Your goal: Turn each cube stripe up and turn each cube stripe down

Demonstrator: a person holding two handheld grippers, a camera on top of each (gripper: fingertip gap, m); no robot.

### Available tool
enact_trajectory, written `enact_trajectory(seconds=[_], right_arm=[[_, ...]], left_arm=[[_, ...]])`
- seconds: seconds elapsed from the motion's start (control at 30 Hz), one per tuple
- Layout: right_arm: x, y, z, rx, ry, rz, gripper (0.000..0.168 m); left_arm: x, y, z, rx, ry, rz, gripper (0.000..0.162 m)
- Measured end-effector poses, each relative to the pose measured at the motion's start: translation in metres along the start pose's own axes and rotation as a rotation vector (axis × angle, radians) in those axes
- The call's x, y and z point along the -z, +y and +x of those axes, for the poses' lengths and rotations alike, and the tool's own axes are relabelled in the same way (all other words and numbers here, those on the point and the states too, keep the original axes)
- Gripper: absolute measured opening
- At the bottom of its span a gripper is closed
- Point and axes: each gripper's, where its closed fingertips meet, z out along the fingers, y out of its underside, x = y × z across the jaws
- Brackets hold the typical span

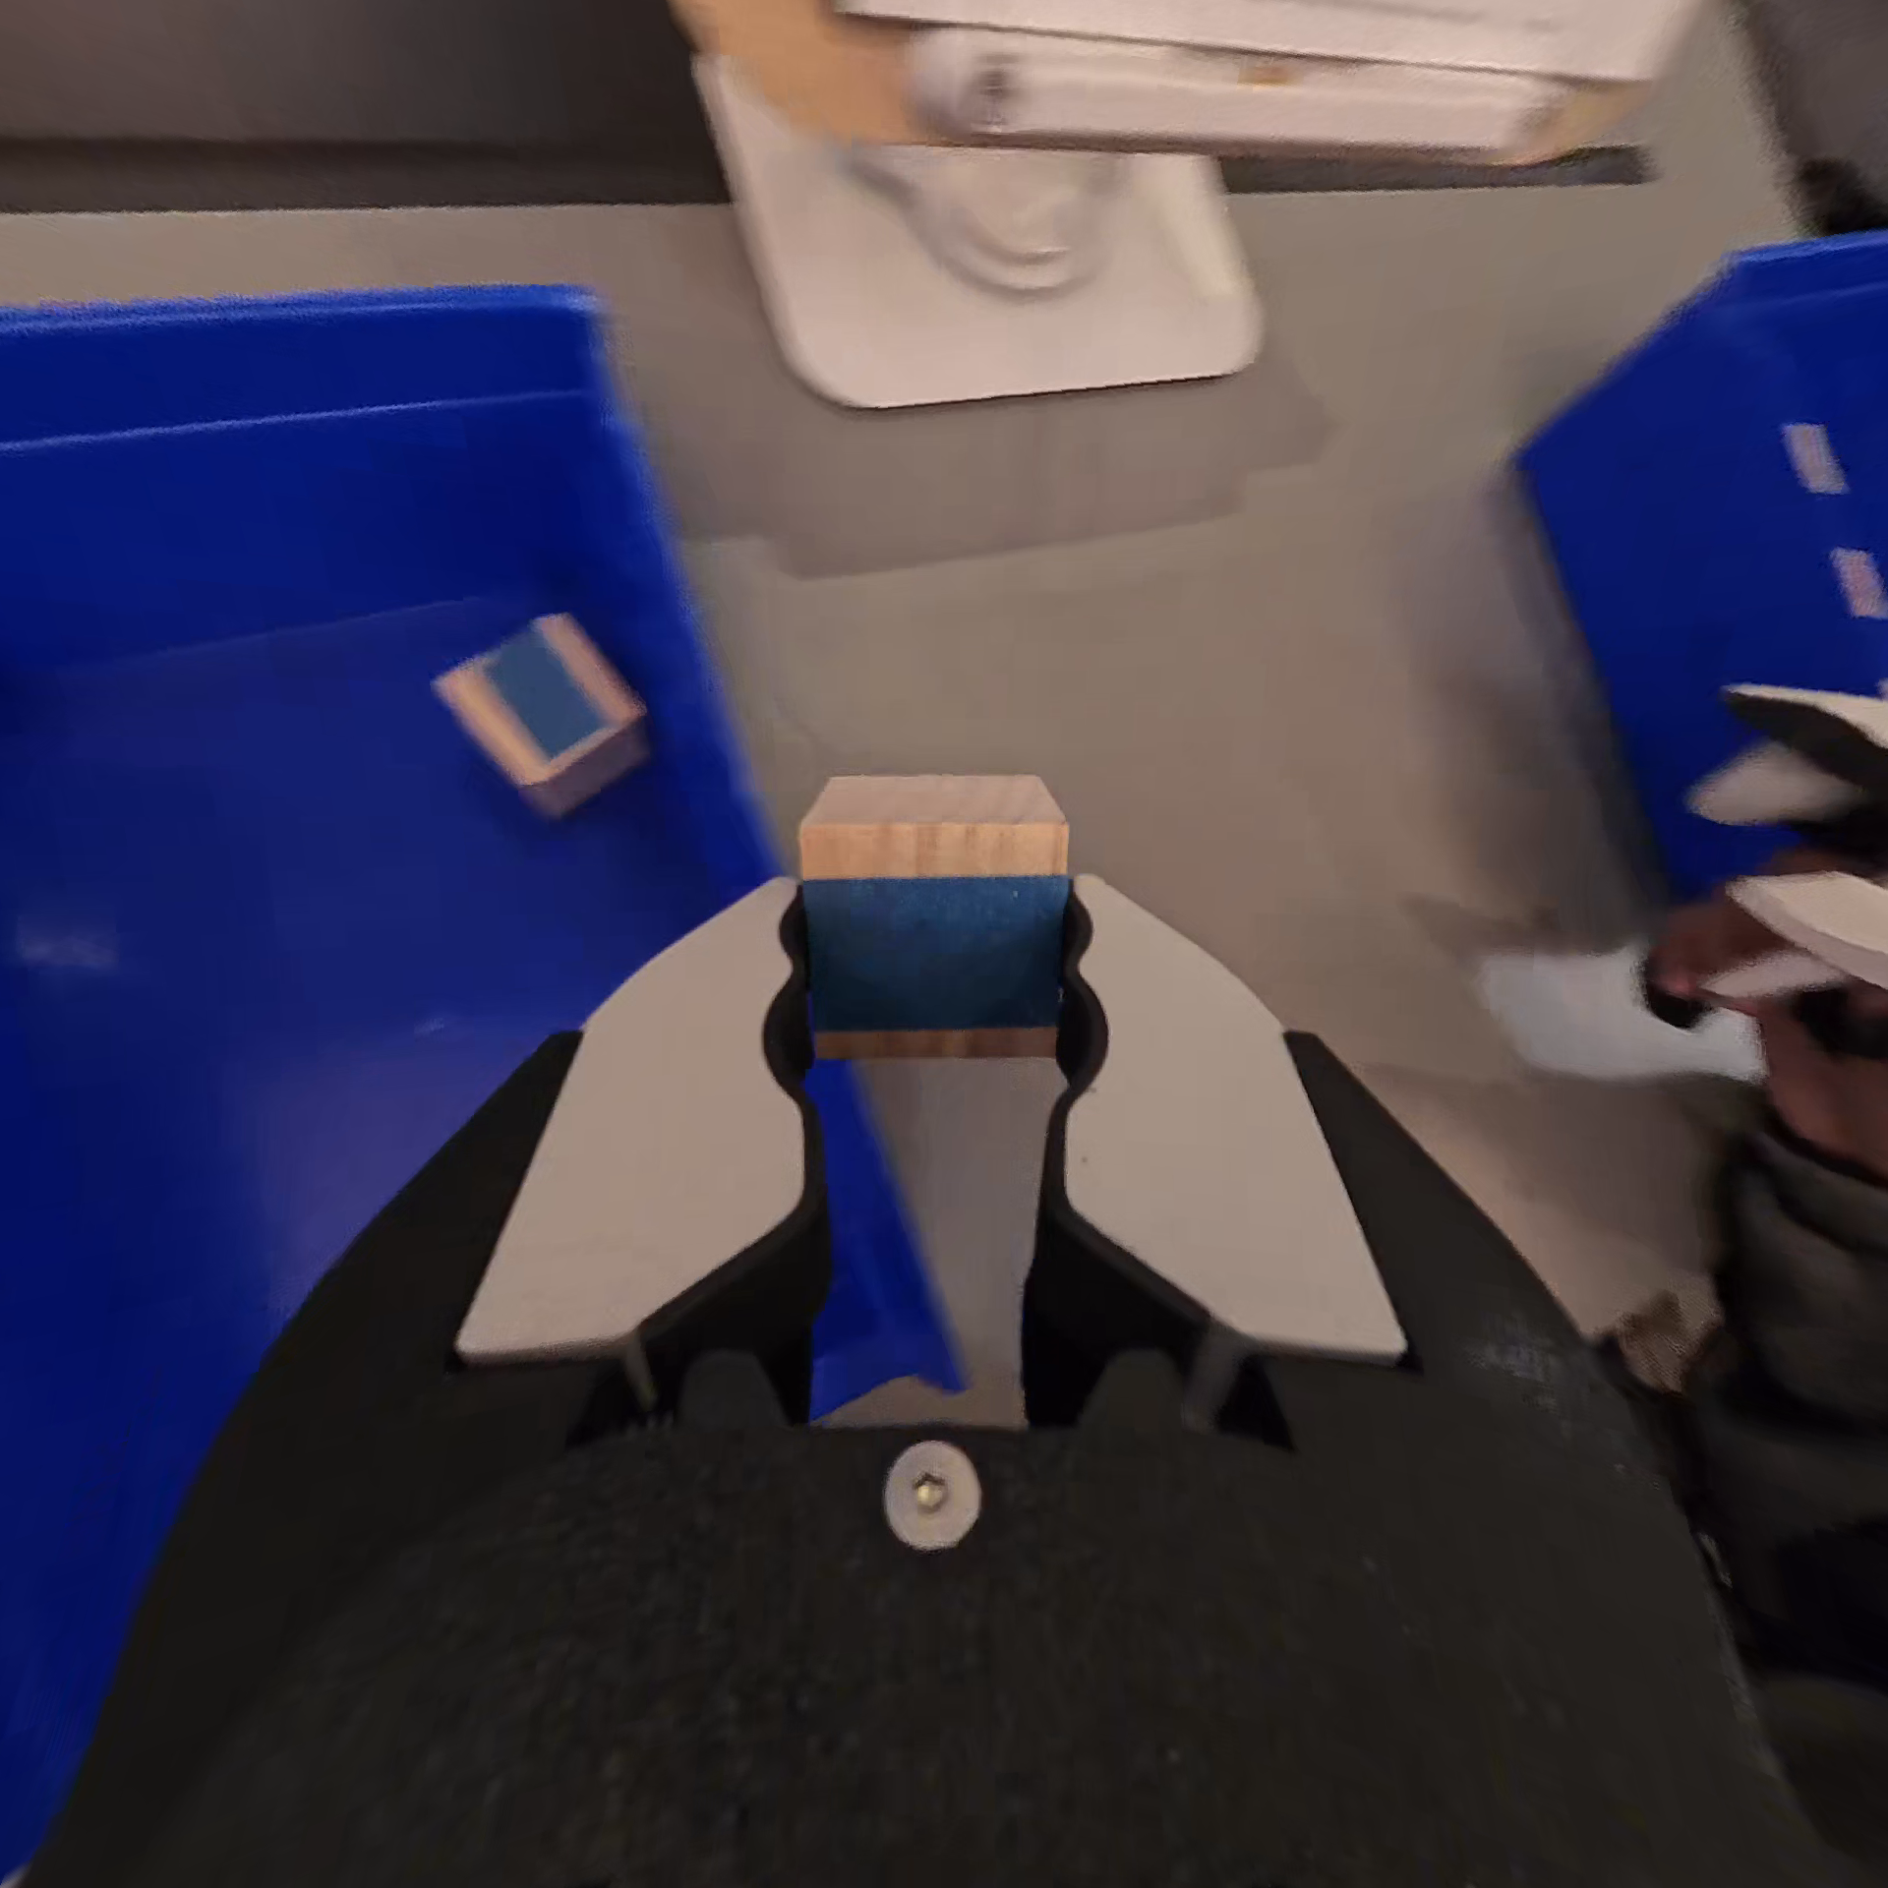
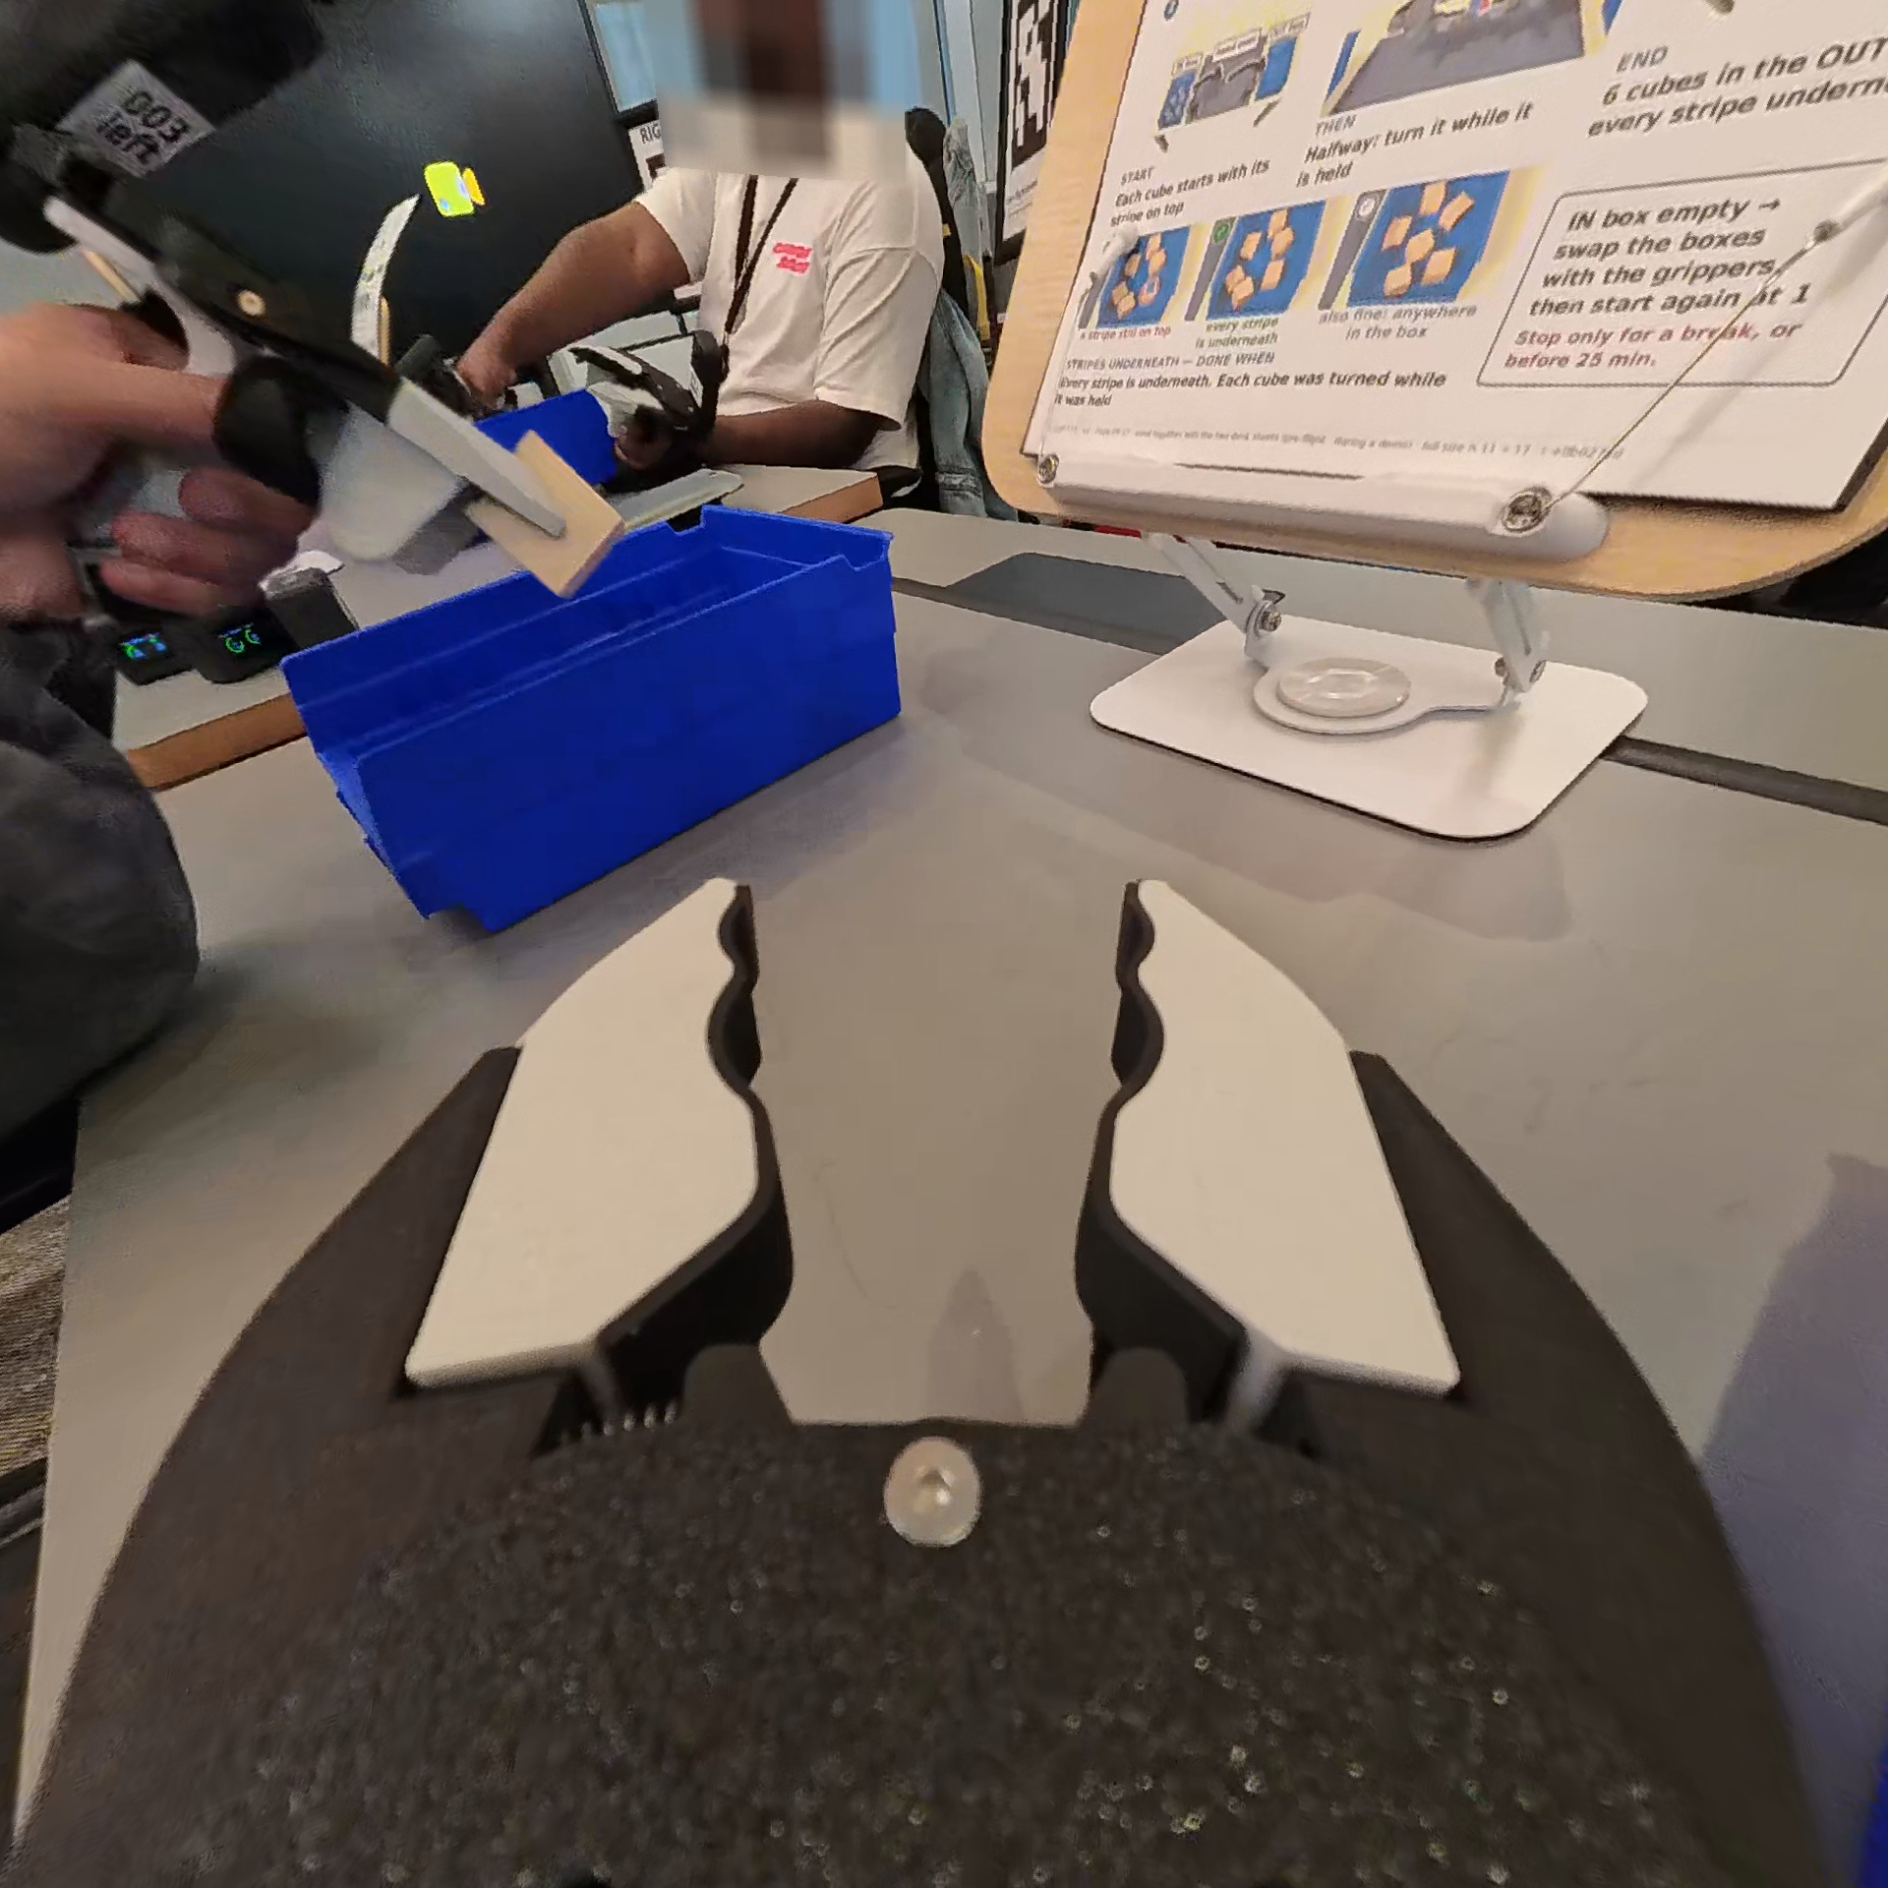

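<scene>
Your left gripper (image 1: 932,971) clamps the cube (image 1: 935,919), which looks light, stiff wood; pinch opposite flat faces. Your right gripper (image 2: 932,960) gapes empty.

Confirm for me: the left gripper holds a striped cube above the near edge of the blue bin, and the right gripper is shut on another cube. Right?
Not quite. The right gripper is open and empty, its fingers spread over the bare grey table, as the right wrist view shows. The rest holds: the left gripper is shut on the striped cube by the blue bin.
</scene>
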Motion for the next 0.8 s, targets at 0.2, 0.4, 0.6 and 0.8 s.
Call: enact_trajectory(seconds=[0.2, 0.4, 0.6, 0.8], right_arm=[[0.002, -0.002, -0.005, 0.04, -0.022, -0.002, 0.067], [0.006, -0.008, -0.032, 0.129, -0.159, 0.027, 0.066], [0.011, -0.016, -0.061, 0.169, -0.295, 0.106, 0.063], [0.008, -0.015, -0.07, 0.274, -0.262, 0.127, 0.065]], left_arm=[[-0.02, 0.004, 0.124, 0.009, 0.489, 0.041, 0.044], [-0.018, 0.011, 0.191, 0.217, 0.946, -0.01, 0.044], [-0.018, 0.019, 0.214, 0.462, 1.253, -0.139, 0.043], [-0.031, 0.034, 0.228, 0.464, 1.26, -0.208, 0.044]])
